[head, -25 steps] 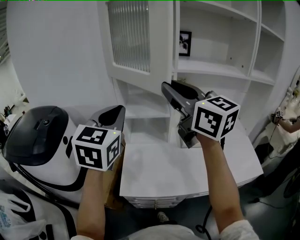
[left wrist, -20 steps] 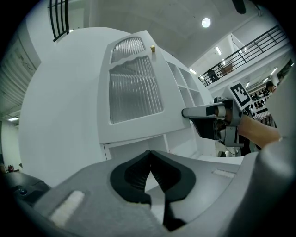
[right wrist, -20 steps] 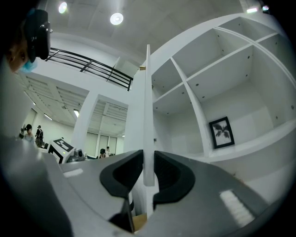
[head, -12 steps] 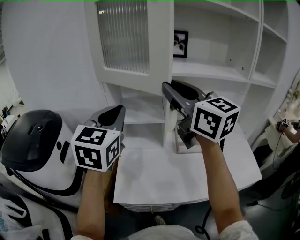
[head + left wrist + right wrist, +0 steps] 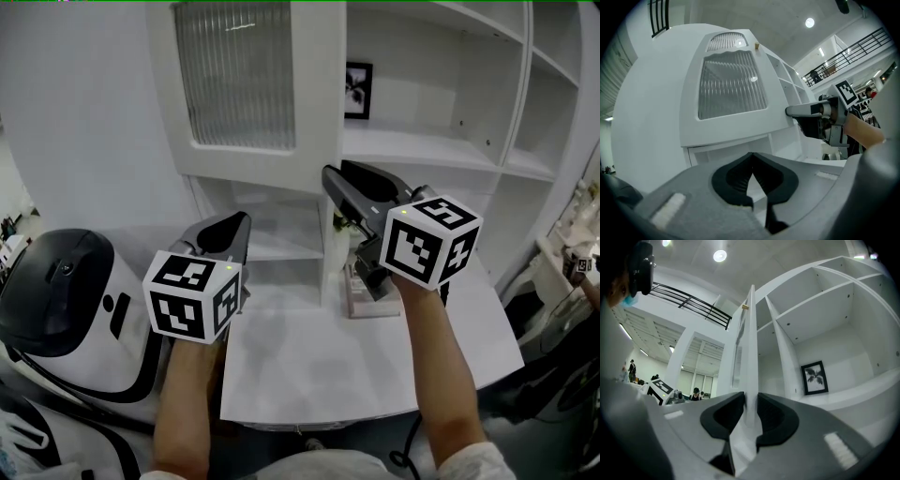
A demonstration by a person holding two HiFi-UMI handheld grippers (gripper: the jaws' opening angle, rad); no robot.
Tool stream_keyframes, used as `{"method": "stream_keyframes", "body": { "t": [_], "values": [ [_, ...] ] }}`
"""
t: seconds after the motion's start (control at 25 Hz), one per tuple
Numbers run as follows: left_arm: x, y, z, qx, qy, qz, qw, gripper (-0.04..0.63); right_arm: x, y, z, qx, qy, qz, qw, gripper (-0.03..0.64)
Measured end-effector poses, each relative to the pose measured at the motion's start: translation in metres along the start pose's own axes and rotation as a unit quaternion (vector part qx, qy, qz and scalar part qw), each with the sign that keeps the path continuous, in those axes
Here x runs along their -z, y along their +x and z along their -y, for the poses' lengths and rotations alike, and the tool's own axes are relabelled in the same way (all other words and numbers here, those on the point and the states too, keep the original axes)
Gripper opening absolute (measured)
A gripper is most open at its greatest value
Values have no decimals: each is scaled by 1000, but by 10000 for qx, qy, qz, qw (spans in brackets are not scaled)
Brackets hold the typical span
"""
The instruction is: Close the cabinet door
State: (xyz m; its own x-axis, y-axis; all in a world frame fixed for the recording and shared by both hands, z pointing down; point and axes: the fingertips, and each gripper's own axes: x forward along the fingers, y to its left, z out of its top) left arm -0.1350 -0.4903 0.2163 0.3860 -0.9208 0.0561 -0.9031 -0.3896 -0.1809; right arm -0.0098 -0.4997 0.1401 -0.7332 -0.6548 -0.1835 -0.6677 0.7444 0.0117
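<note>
Two tools: left hand-held gripper (image 5: pixel 751 158) closed, empty; right hand-held gripper (image 5: pixel 750 401) clasps cabinet door (image 5: pixel 317 94) edge, jaws just loosening.

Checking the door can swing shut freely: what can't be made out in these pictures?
Behind the ribbed glass: head and left gripper views, ribbing blurs everything.
Cabinet door top: head view, cut by the upper edge.
Right claw: jaws have just been opening, door edge between them; head view, its own body hides the grip.
Flat item on the counter: head view, partly behind that claw.
</note>
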Motion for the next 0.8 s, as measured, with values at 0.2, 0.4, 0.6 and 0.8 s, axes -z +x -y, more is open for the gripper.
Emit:
{"method": "stream_keyframes", "body": {
  "t": [0.2, 0.4, 0.6, 0.8],
  "values": [
    [0, 18, -2, 26, 11, -13, 10000, 0, 1, 6, 23, 327, -170, -22, 9993, 158],
    [1, 33, -8, -1, 26, -39, 10000, 0, 2, 15, 39, 408, -152, 45, 9990, 175],
    [1, 47, -14, -68, 37, -73, 9999, 0, 4, 26, 54, 389, -120, 67, 9991, 175],
    [3, 59, -20, -133, 41, -82, 9999, 0, 6, 35, 66, 361, -124, 89, 9992, 173]
  ]
}}
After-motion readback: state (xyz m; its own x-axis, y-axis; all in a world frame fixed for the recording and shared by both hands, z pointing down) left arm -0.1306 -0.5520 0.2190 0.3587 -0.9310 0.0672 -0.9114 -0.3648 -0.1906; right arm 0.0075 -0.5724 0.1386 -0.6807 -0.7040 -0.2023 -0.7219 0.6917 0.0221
